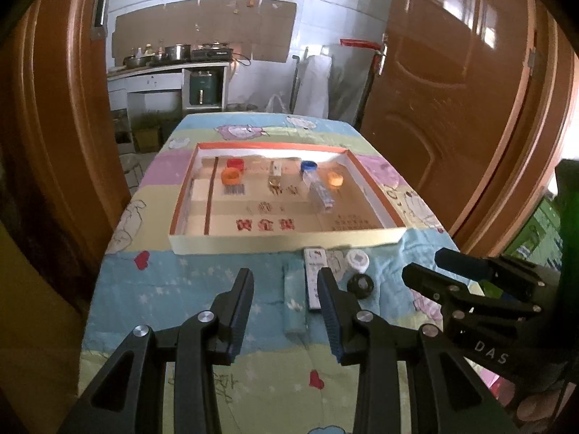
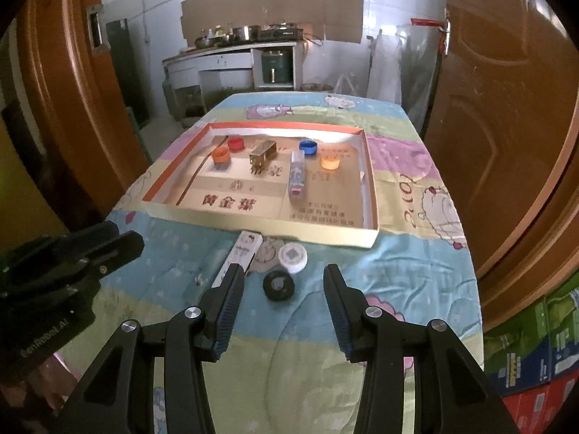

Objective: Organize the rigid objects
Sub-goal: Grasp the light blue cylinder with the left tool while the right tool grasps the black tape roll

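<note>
Items outside the shallow orange-rimmed cardboard tray (image 2: pixel 372 195), on the cartoon-print cloth tabletop (image 2: pixel 398 271), just before its near wall:
- small black round cap (image 2: pixel 278 285): likely light, stiff; pinch across its rim.
- white round lid (image 2: pixel 293 258): flat, possibly slippery.
- long white slim box (image 2: pixel 239 256): grip across its narrow width.

Left claw (image 1: pixel 286 303) spread, empty. Right claw (image 2: pixel 284 307) spread, empty, cap just ahead. Tray's near wall must be cleared; its middle floor lies open.
</note>
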